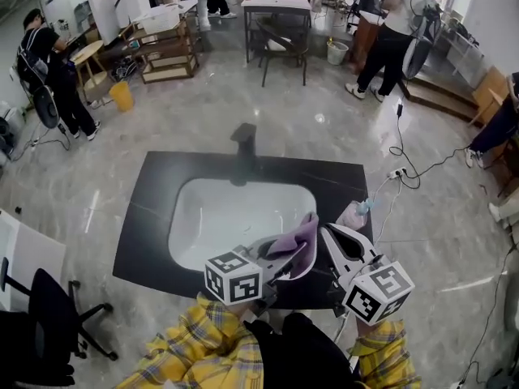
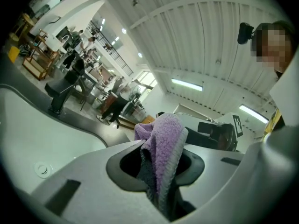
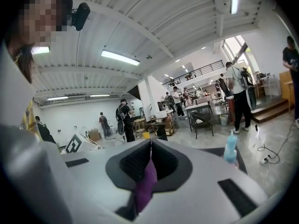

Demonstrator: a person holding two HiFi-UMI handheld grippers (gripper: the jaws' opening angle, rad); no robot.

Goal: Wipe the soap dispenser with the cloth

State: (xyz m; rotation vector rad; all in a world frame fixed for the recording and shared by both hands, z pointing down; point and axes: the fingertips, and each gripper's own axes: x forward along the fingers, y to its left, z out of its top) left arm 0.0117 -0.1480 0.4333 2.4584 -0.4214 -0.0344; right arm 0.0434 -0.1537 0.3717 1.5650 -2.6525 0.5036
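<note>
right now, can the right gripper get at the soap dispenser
Probably yes: the soap dispenser stands on the counter just beyond the right gripper, with nothing between them. But its jaws are shut on the purple cloth, so it could wipe, not grasp.

Open workshop hall: sink counter (image 1: 154,217) mid-floor; tables (image 1: 276,6), shelves (image 1: 166,51), cables (image 1: 405,156) (people (image 1: 389,35) standing about).

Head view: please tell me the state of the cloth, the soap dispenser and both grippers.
left gripper: shut on the cloth.
right gripper: shut on a thin fold of the cloth.
cloth: bunched, held up between both grippers.
soap dispenser: upright on the counter, untouched.
</note>
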